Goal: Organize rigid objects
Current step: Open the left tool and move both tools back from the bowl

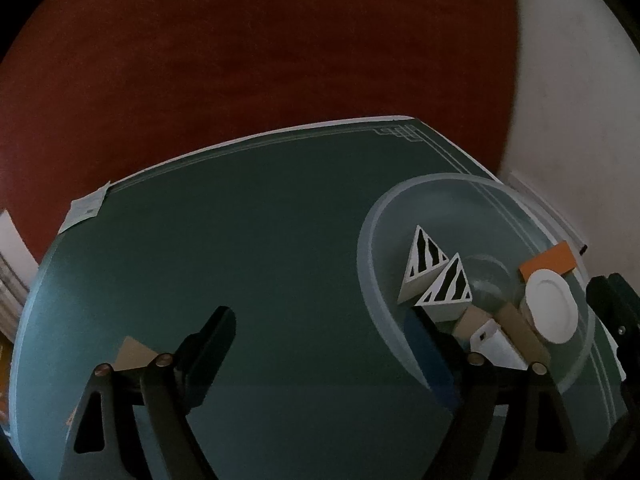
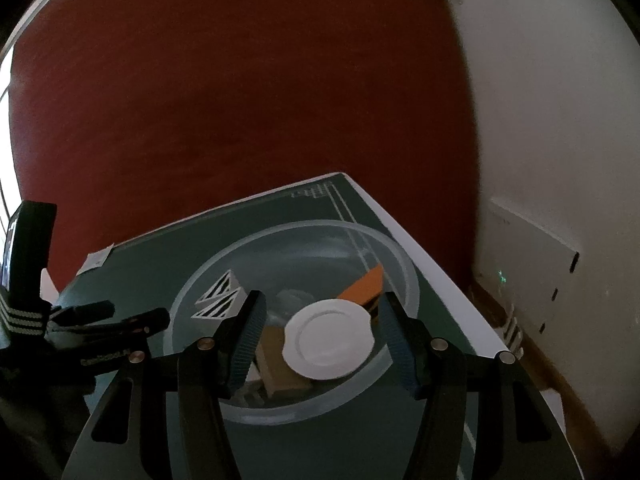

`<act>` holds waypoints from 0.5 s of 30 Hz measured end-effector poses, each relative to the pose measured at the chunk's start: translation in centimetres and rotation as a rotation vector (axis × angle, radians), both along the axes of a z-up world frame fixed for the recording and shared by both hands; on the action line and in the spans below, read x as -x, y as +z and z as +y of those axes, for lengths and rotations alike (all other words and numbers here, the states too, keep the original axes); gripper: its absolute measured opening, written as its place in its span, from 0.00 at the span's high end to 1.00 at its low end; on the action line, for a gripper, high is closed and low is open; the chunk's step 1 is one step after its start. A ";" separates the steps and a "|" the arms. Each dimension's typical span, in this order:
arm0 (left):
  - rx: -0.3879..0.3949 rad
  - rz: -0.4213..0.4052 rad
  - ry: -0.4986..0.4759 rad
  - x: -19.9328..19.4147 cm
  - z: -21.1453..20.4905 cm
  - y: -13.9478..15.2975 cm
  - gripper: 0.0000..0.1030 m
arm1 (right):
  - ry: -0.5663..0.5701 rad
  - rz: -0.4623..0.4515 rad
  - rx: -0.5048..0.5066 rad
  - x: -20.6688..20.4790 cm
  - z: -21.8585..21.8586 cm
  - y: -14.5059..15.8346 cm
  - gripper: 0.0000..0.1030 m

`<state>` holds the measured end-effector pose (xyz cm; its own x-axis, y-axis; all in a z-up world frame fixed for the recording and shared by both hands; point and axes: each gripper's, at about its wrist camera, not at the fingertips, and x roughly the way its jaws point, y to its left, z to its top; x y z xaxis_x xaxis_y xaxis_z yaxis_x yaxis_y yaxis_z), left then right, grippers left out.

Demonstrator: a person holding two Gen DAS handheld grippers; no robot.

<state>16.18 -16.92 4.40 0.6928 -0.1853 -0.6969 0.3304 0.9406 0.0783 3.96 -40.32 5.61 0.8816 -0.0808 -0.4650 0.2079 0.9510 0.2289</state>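
My right gripper (image 2: pixel 320 344) is hanging wide open and empty over the bowl (image 2: pixel 404 256), near the mat's (image 2: pixel 200 240) right edge, above the white lid (image 2: pixel 328 340). I am keeping my fingers clear of the rim. My left gripper (image 1: pixel 320 344) is open and empty too.

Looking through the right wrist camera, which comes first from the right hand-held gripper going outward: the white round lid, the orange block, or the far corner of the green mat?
1. White round lid: between the open fingers of the right hand-held gripper, in the clear bowl.
2. Orange block: just behind the lid, right side of the bowl.
3. Mat's far corner: beyond the bowl.
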 end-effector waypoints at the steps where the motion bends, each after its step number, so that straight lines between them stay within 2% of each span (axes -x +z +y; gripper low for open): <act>1: 0.001 -0.001 0.002 0.1 0.1 0.0 0.13 | 0.005 -0.002 0.004 0.0 0.1 0.0 0.42; 6: -0.010 -0.018 0.023 0.8 1.2 0.2 0.12 | 0.030 -0.001 0.015 -0.4 0.4 -0.1 0.41; 9: -0.023 -0.037 0.035 1.3 1.8 0.3 0.10 | 0.043 -0.002 0.020 -0.4 0.6 -0.2 0.32; 15: -0.044 -0.064 0.062 2.1 3.3 0.4 0.08 | 0.054 -0.006 0.035 -0.2 1.2 -0.2 0.32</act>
